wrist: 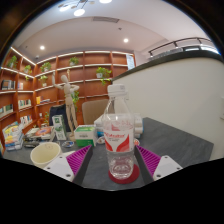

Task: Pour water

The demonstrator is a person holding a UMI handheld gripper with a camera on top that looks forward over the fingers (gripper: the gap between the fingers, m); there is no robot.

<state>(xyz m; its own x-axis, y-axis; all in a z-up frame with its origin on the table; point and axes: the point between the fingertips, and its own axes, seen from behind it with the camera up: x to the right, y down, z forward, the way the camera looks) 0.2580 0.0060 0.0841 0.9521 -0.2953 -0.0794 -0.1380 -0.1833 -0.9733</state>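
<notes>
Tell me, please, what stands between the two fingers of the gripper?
In the gripper view, a clear plastic bottle with a red label stands between the gripper fingers, on the grey table. Whether the pads press on it cannot be told.

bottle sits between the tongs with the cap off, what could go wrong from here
1. The bottle looks uncapped and holds water, so a quick tilt could spill onto the grey cloth.
2. It stands between the tongs, but firm contact by both pads is unclear; lifted loosely, it might slip or lean.
3. The pale bowl sits off to one side, so a pour could miss it.
</notes>
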